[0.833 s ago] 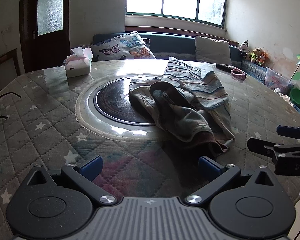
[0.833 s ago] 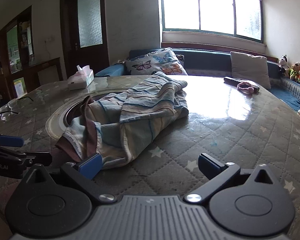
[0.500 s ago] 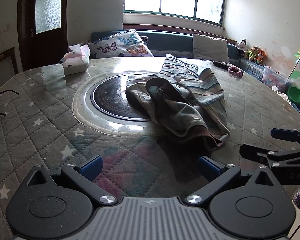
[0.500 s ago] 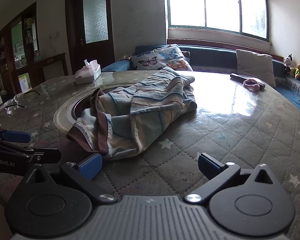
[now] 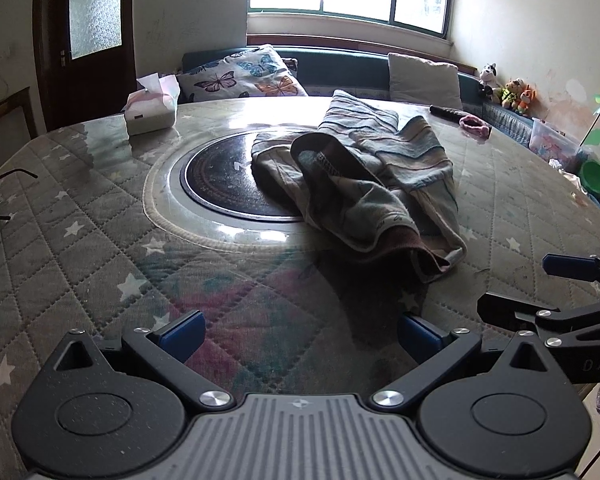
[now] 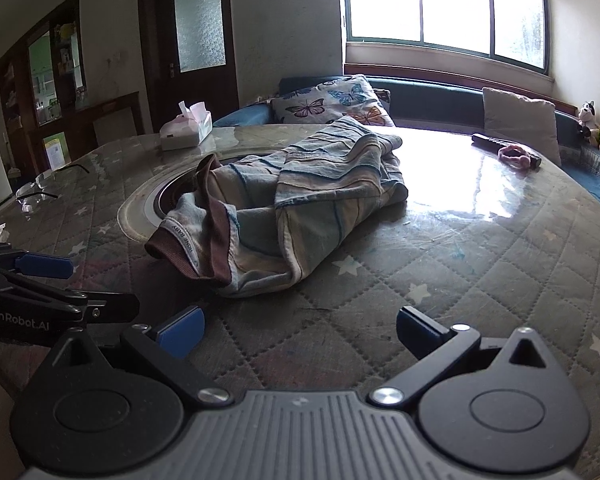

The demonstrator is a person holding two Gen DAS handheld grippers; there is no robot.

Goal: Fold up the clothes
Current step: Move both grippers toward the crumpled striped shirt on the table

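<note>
Left wrist view: we see our left gripper [image 5: 300, 334] low over the quilted surface [image 5: 80, 248], its blue-padded fingers [image 5: 182, 330] spread apart with nothing between them. The garment [image 5: 364, 184], striped and crumpled, lies ahead in a heap, partly over the dark round plate [image 5: 220, 176] at the middle. Our right gripper [image 5: 540, 292] reaches in from the right edge, near the garment's brown hem. A tissue box [image 5: 150, 114] stands far left.

Right wrist view: our right gripper [image 6: 300, 330] also hovers with fingers [image 6: 182, 330] wide apart and empty. The garment [image 6: 296, 208] sits just ahead, its brown waistband [image 6: 188, 256] nearest us. The left gripper [image 6: 80, 288] shows at the left edge. Glasses [image 6: 36, 192] lie near the surface's [image 6: 480, 280] far left rim.
</note>
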